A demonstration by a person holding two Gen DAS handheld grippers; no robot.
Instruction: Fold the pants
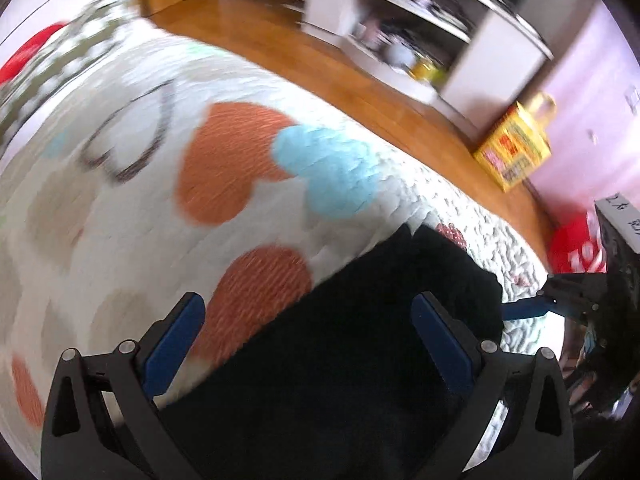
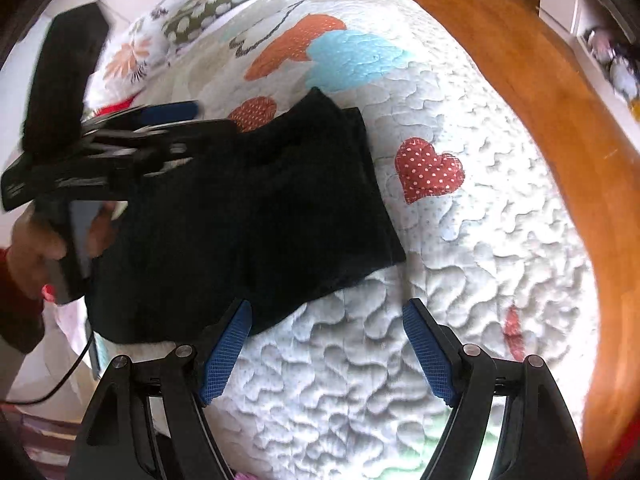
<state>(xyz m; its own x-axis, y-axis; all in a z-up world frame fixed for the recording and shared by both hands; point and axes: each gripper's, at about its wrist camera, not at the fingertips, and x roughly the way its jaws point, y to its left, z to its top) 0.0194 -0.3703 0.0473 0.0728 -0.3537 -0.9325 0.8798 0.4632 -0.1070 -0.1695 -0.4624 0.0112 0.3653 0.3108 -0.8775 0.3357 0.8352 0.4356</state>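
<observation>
Black pants lie folded on the quilt of a bed, near its edge by the wood floor. Left hand-held gripper: jaws wide apart, nothing clamped, over the pants w/ fabric below & between the blue pads. Right hand-held gripper: also spread, empty, over bare quilt just beside the pants' corner. Yellow box sits on the floor.

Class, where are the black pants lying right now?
The black pants lie on the heart-patterned quilt, left of the red dotted heart in the right wrist view.
</observation>
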